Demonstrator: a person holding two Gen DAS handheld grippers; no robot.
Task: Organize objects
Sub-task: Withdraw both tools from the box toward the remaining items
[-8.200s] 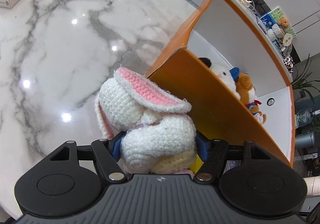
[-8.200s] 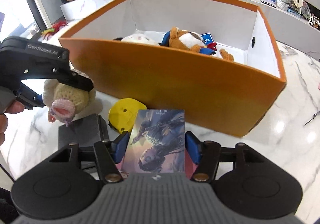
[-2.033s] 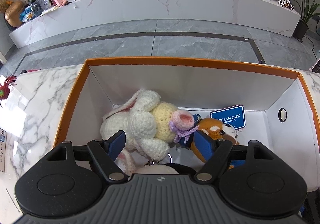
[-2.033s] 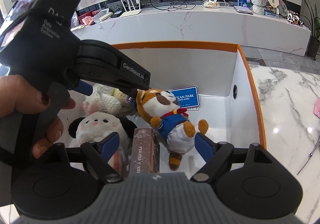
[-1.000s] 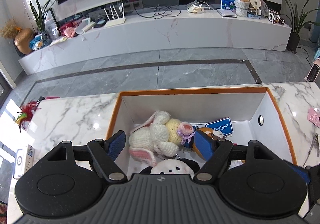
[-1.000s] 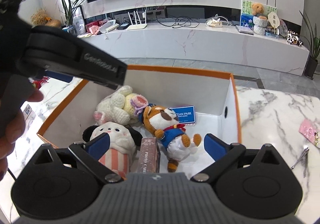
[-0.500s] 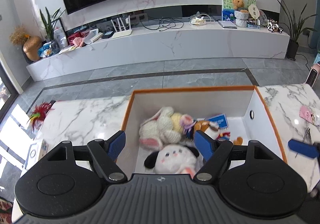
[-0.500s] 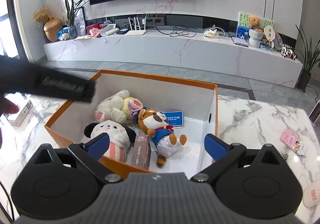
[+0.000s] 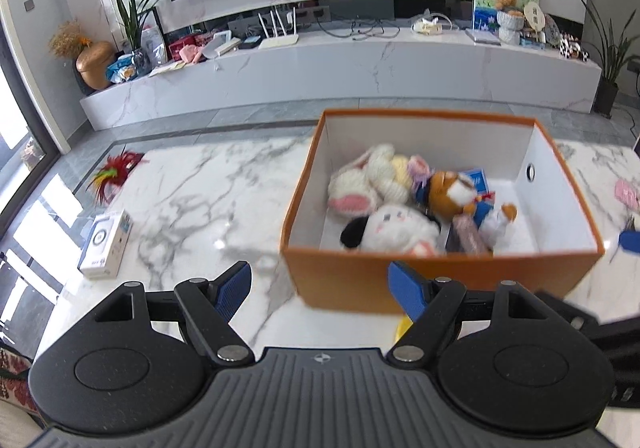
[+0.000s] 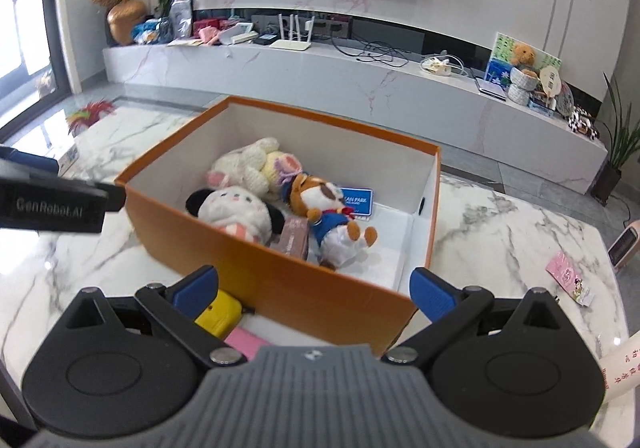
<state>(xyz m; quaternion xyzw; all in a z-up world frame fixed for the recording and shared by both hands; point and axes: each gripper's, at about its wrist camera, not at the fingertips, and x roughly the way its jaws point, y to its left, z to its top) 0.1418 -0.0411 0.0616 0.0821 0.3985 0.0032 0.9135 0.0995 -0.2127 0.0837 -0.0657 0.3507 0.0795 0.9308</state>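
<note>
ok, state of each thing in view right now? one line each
left hand-held gripper: open, holding nothing
right hand-held gripper: open, holding nothing
orange box: lidless, upright on the marble table
crochet bunny: lying in the box
black-eared white plush: lying in the box
brown plush in blue: on its back in the box
photo card box: in the box
yellow item: outside, by the front wall

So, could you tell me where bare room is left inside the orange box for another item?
Inside the orange cardboard box, the white floor by the right wall, beside the brown fox plush, is bare. The left half is crowded: the white crocheted rabbit, the white black-eared plush and the brown card box fill it.
</note>
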